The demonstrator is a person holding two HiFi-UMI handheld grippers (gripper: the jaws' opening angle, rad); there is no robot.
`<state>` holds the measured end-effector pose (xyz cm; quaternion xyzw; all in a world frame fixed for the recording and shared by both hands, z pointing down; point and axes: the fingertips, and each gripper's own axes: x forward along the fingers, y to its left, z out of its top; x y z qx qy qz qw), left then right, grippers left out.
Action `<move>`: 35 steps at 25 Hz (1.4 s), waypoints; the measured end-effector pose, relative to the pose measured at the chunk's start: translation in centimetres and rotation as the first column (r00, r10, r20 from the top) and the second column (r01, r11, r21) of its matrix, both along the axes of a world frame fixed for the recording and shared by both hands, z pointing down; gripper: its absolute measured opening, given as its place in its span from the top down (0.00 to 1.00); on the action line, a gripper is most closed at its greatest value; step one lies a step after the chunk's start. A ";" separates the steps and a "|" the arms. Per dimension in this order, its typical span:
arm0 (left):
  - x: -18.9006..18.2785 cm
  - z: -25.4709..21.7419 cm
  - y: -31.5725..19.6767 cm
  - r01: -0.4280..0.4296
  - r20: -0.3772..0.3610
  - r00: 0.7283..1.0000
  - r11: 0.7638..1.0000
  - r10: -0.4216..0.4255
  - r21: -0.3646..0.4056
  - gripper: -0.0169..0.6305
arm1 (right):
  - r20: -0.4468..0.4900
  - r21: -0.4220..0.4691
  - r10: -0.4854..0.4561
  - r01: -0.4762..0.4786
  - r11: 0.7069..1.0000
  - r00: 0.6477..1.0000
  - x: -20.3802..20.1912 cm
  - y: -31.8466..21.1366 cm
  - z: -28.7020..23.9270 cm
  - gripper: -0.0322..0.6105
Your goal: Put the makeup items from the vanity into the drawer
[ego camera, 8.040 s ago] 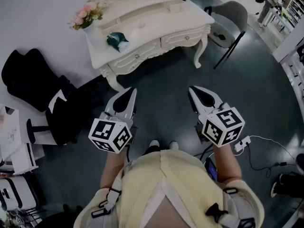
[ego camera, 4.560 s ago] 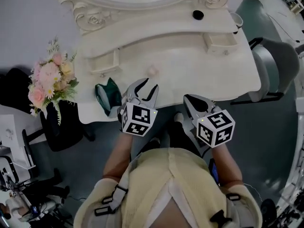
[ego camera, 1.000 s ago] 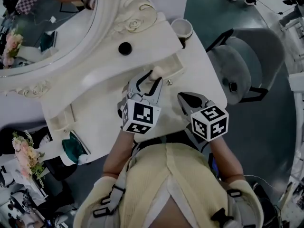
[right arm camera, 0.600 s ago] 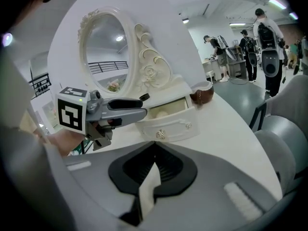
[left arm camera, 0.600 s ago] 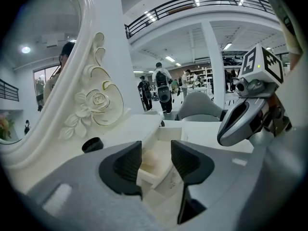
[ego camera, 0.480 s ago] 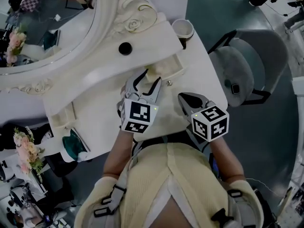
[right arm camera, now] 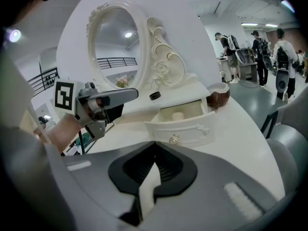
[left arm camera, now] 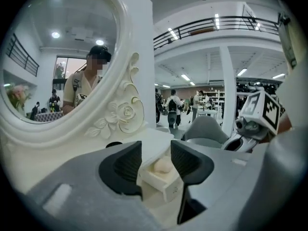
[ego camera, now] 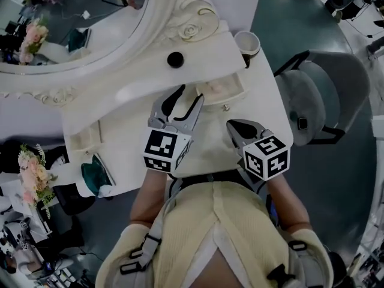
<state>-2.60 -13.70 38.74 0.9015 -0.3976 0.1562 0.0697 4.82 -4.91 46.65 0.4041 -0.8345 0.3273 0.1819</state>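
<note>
A small white drawer [ego camera: 223, 95] stands pulled out on the vanity top [ego camera: 132, 131]. A pale round makeup puff [left arm camera: 162, 165] lies inside the drawer [left arm camera: 166, 182]; the same puff [right arm camera: 178, 115] also shows in the right gripper view. My left gripper [ego camera: 189, 96] hovers just in front of the drawer's left end, jaws open, nothing between the pads [left arm camera: 129, 163]. A black round compact [ego camera: 175, 59] sits on the raised shelf by the mirror. My right gripper [ego camera: 232, 126] hangs shut and empty over the vanity's front right, facing the drawer front [right arm camera: 185, 126].
A large oval mirror [ego camera: 72, 23] fills the back left. A cup [ego camera: 247, 41] stands at the shelf's right end. A grey chair [ego camera: 327, 98] is to the right of the vanity. A green object [ego camera: 96, 174] and flowers [ego camera: 31, 176] are at the left end.
A second ago my left gripper held the pale puff over the drawer. Its jaws have since opened, the puff lies in the drawer, and the gripper has drawn back a little.
</note>
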 end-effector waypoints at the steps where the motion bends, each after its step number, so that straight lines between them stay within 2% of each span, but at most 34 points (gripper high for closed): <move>1: -0.4 -0.9 -0.1 0.006 -0.028 1.000 1.000 -0.005 0.003 0.67 | 0.000 0.001 -0.006 0.006 1.000 1.000 -0.2 0.0 0.0 0.95; 4: -1.9 -4.3 -0.8 0.024 -0.077 0.997 0.998 -0.020 0.055 0.67 | -0.005 0.004 -0.027 0.027 1.000 1.000 -0.7 0.0 -0.2 0.95; 7: -3.6 -9.0 -1.5 0.046 -0.092 0.995 0.987 -0.032 0.154 0.68 | -0.008 0.007 -0.040 0.040 0.999 0.999 -0.9 -0.2 -0.4 0.95; 12: -5.7 -16.1 -2.1 0.066 -0.064 0.997 0.946 -0.048 0.318 0.68 | -0.012 0.010 -0.055 0.055 0.998 0.998 -1.0 -0.2 -0.5 0.95; 15: -6.0 -17.7 -3.1 0.065 -0.042 0.998 0.930 -0.054 0.363 0.68 | -0.015 0.012 -0.061 0.061 0.998 0.998 -0.9 -0.4 -0.4 0.95; 18: -5.4 -15.9 -4.2 0.055 -0.024 0.998 0.943 -0.050 0.327 0.68 | -0.016 0.011 -0.068 0.068 0.998 0.998 -1.0 -0.4 -0.4 0.95; 25: -4.0 -7.1 -6.9 0.059 0.012 0.998 0.987 -0.061 0.149 0.68 | -0.018 0.001 -0.056 0.056 0.998 0.998 -0.3 -0.6 -0.1 0.95; 29: -3.8 -3.4 -8.4 0.074 0.049 0.996 0.995 -0.077 0.068 0.67 | -0.019 -0.008 -0.053 0.053 0.999 0.998 -0.1 -0.6 0.2 0.95; 35: -3.7 0.2 -10.0 0.099 0.111 0.989 0.995 -0.099 0.011 0.67 | -0.020 -0.014 -0.049 0.049 0.999 0.999 0.3 -0.6 0.5 0.95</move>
